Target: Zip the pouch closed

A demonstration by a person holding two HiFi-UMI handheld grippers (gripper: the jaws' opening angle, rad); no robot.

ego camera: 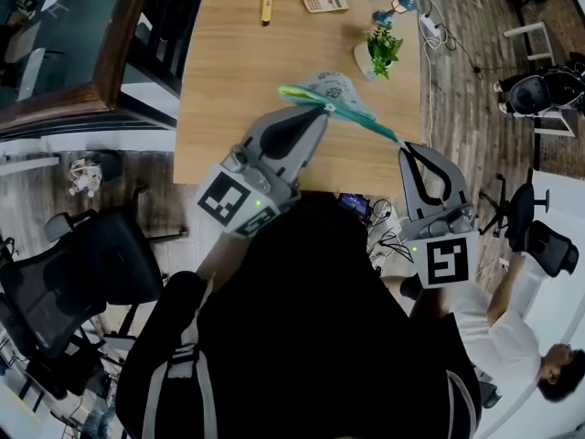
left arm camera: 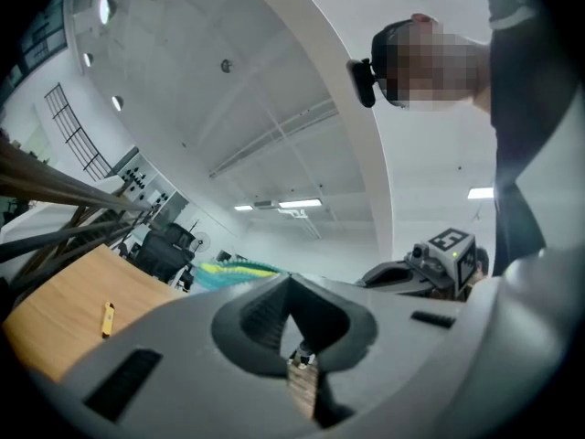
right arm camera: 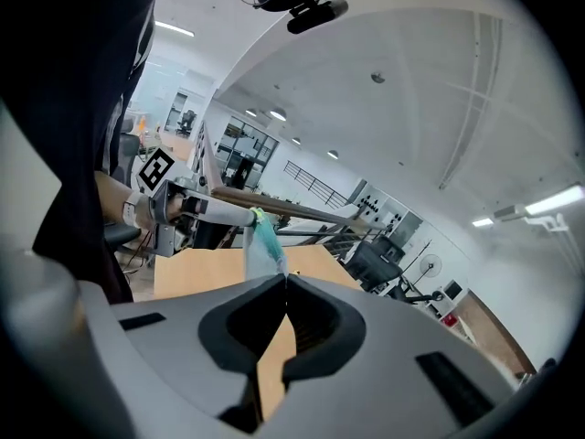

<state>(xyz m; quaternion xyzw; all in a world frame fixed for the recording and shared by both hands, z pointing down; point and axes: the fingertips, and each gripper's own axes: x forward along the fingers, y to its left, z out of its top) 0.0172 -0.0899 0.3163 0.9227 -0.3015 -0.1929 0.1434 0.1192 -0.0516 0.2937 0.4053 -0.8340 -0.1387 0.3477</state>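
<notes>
- So the pouch (ego camera: 336, 88) isn't on the table (ego camera: 228, 71) at all. It's up in the air over the near half of it, strung between the two grippers.
- The left gripper (ego camera: 322, 110) has its jaws pressed together on the pouch's teal top edge, a bit in from one end, so a short tail of teal sticks out past it on the far side.
- The right gripper (ego camera: 402, 146) is pinched all the way down on the other end of that same teal edge. In its own view the pouch runs straight from its jaw tips over to the left gripper's tips.
- That edge looks pulled tight like a line between them, sloping down toward the right gripper, with the pale printed body bunched up near the left one.
- Progress-wise, my guess is the zipping is underway or nearly finished, since both ends are clamped and the edge is stretched out the way you'd want for running a slider.
- Honestly though, I can't see the slider or the teeth in any view, so I can't say whether the right gripper has the pull tab or just fabric, or how much of the zip is closed.
- What's left, as I see it: confirm the slider reaches the end stop, then let go and set the pouch down.
</notes>
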